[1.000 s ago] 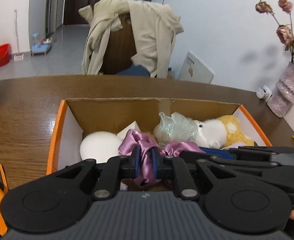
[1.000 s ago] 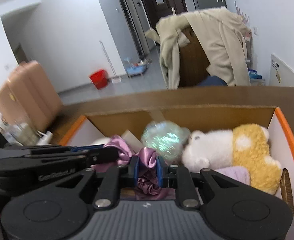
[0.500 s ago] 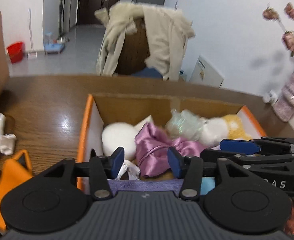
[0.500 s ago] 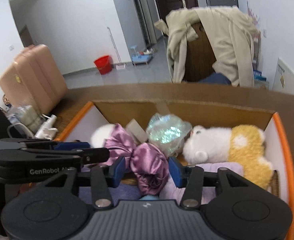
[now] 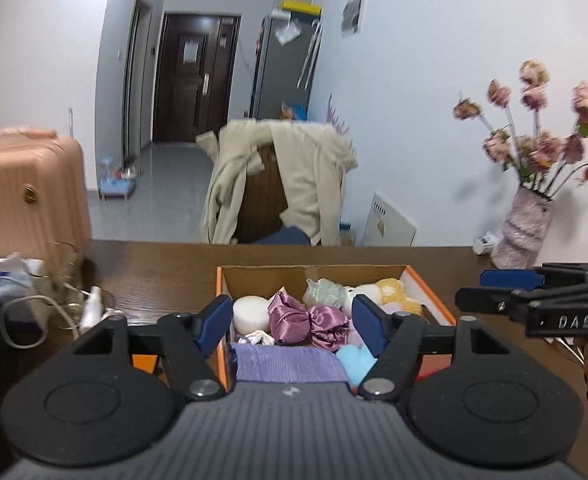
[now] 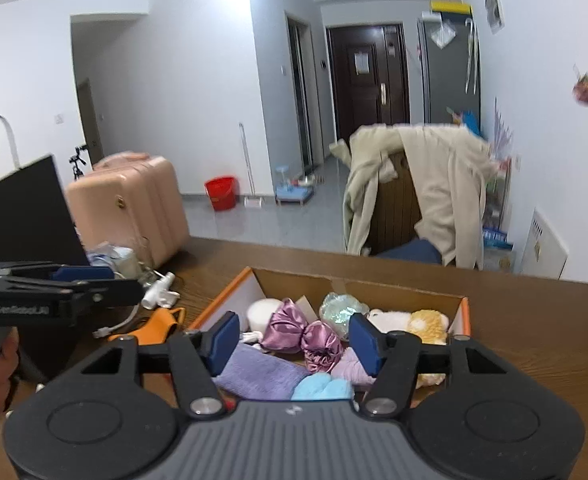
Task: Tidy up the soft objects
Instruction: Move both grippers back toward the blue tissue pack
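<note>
Satin catches the eye first: the pink-purple satin scrunchie [image 5: 308,320] lies loose in the middle of the cardboard box [image 5: 314,270], and neither of your grippers touches it. Your left gripper [image 5: 292,330] hangs above the near end of the box with its jaws opening and nothing between the blue pads [image 5: 368,328]; through the gap you see only the box contents below. Your right gripper [image 6: 294,340] is in the same condition, its jaws opening, empty, held over the near side of the box.

Inside the box, the scrunchie sits just beside a white round puff [image 5: 250,312] on its left and a clear crinkled bag [image 5: 324,292] behind it. A white and yellow plush toy [image 6: 414,322] lies at the right end. Nearer to you, a lavender knitted cloth [image 5: 288,364] lies across the front, with a light blue fluffy piece [image 6: 322,386] next to it and a pale pink cloth [image 6: 352,368] just beyond that.

The box stands on the dark wooden table [image 6: 534,320]. An orange flap [image 6: 162,322] lies on the table to its left, near a white cable [image 5: 90,312]. In each view the other gripper shows at the edge of the frame, held well clear of the box.
</note>
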Demonstrator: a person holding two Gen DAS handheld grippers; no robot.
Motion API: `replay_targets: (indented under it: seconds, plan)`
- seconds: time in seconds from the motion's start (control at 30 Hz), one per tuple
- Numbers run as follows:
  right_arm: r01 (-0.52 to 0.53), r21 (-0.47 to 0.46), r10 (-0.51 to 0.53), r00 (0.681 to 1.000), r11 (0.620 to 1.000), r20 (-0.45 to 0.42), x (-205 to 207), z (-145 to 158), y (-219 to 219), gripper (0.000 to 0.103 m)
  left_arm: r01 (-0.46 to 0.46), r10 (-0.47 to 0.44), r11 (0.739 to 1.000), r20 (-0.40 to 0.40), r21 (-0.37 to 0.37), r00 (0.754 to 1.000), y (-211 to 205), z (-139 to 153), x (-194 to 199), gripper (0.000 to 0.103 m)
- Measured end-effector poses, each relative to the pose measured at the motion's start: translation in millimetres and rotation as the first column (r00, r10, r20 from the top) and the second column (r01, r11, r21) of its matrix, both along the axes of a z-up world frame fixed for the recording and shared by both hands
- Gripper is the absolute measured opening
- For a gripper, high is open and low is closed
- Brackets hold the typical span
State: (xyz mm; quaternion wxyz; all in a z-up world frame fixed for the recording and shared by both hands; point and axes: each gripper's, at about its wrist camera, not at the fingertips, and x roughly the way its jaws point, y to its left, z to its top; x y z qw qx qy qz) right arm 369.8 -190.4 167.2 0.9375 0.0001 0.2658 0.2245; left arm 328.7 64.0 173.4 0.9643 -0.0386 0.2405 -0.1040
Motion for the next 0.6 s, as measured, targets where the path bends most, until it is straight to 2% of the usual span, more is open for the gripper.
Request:
replay_targets:
  seconds: [0.17,0.4,0.57,0.6]
  plan:
    - [-0.016,0.004,0.016,0.997,1.000,0.078,-68,11,-9,0.066,-0.003,-0.001,0.999,0.087,0.038,0.996,3,0,-74,0.072]
    - [-0.053,-0.003,0.053,0.987,0.999,0.150,-158,8,-19,0.070,-0.027,0.023,1.000,0.168,0.016,0.985,11,-17,-166,0.079]
    - [-0.063,0.010,0.060,0.976,0.998,0.210,-223,-4,-22,0.075,-0.070,0.060,0.997,0.253,0.032,0.966,7,-32,-231,0.090]
    - [-0.052,0.009,0.049,0.974,0.999,0.221,-236,-8,-21,0.080,-0.076,0.062,0.996,0.267,0.045,0.962,5,-37,-243,0.092]
